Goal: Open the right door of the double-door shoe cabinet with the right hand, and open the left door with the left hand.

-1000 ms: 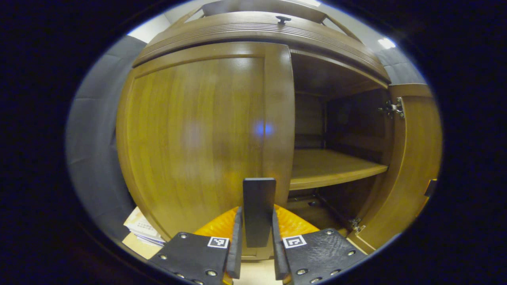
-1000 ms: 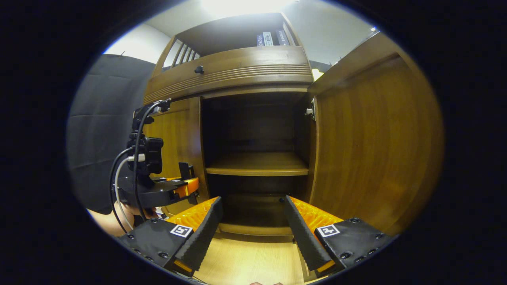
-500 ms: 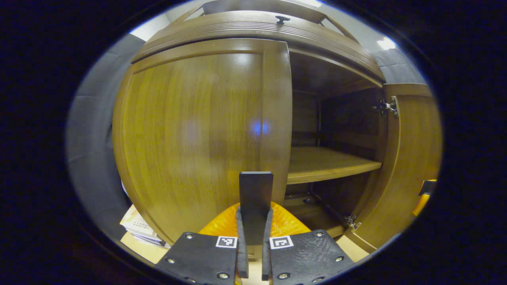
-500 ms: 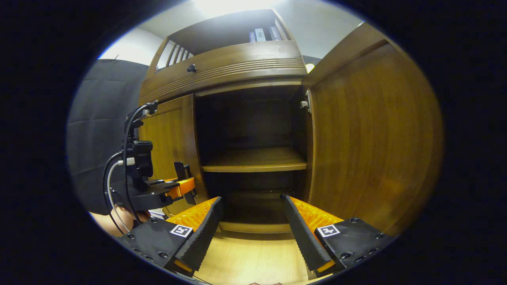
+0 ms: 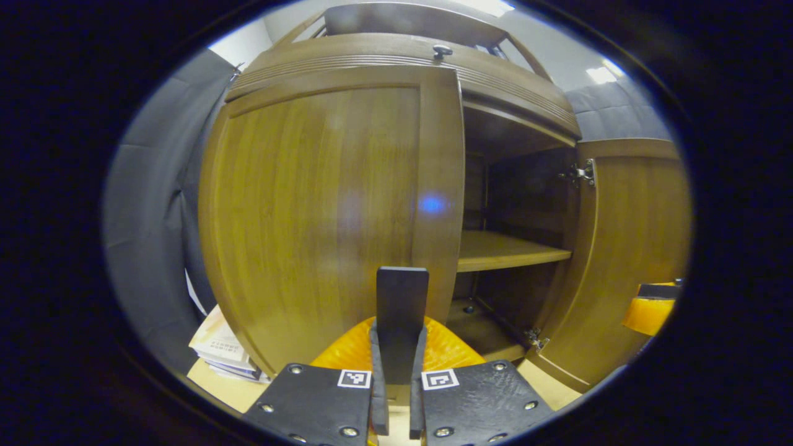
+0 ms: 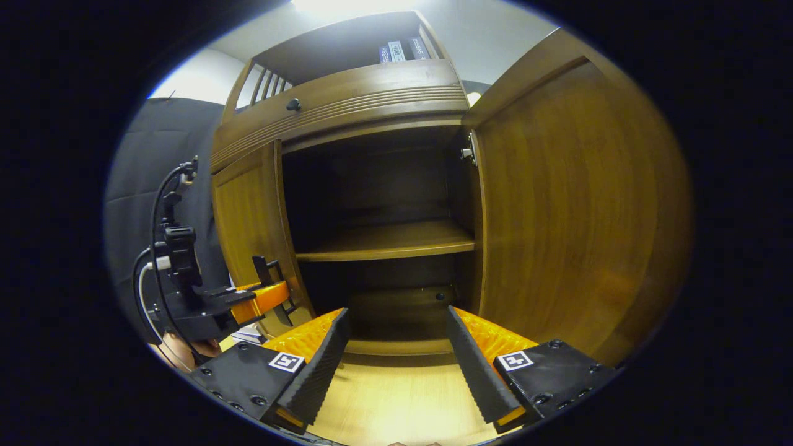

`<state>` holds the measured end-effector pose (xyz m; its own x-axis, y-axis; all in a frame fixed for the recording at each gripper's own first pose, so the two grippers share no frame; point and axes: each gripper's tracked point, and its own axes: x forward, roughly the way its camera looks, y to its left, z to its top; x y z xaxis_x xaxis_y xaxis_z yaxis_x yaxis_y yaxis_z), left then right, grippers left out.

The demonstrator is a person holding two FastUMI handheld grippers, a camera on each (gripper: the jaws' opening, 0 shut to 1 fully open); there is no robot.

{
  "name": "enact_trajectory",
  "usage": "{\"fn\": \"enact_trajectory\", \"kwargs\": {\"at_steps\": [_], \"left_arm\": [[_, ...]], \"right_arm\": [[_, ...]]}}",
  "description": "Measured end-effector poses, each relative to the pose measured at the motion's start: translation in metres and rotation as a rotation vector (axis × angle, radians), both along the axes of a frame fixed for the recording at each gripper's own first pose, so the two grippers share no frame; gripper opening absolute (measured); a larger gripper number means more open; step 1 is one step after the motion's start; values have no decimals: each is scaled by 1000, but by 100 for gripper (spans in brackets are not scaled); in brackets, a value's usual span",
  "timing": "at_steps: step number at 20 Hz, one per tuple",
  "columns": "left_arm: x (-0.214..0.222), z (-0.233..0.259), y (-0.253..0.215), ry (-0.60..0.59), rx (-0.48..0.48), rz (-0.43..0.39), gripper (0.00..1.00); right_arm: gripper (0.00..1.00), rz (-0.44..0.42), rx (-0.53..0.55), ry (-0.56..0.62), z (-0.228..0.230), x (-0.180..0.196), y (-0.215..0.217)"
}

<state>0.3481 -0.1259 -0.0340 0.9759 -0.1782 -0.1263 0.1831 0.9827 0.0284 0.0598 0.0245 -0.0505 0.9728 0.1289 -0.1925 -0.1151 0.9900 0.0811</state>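
The brown wooden shoe cabinet has its right door (image 6: 570,210) swung wide open, hinge showing at its top. The left door (image 5: 322,204) stands slightly ajar, angled outward from the frame. My left gripper (image 5: 399,334) is shut on the door's dark flat handle (image 5: 401,297), both fingers pressing its sides. In the right gripper view the left gripper (image 6: 272,294) sits at the left door's (image 6: 248,217) inner edge, a hand behind it. My right gripper (image 6: 396,313) is open and holds nothing, facing the open right half and its shelf (image 6: 384,238).
A drawer with a small dark knob (image 6: 290,104) runs above the doors, and books (image 6: 396,49) stand on the top shelf. A stack of papers (image 5: 217,347) lies left of the cabinet's foot. The right door (image 5: 638,235) is at my far right, the right gripper (image 5: 650,310) beside it.
My left gripper closed its fingers onto the left door's handle, and the door has begun swinging outward from the frame. The right gripper stays open, shifted slightly.
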Motion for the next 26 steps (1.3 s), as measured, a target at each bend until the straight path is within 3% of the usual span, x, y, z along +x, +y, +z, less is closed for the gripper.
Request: {"fn": "enact_trajectory", "kwargs": {"at_steps": [5,14,20,25,26], "left_arm": [[-42,2,22,-16,-7,14,15],[-104,6,80,-32,-46,63,14],[-133,9,120,-56,-44,86,14],[-150,14,162,-67,-85,110,13],[-151,15,168,-66,-86,108,12]], "right_arm": [[92,31,-7,15,-6,-14,19],[93,84,-40,31,-11,-44,49],[93,71,-46,18,-10,-58,63],[100,100,-54,34,-19,-75,85],[93,110,-63,31,-18,-78,90]]}}
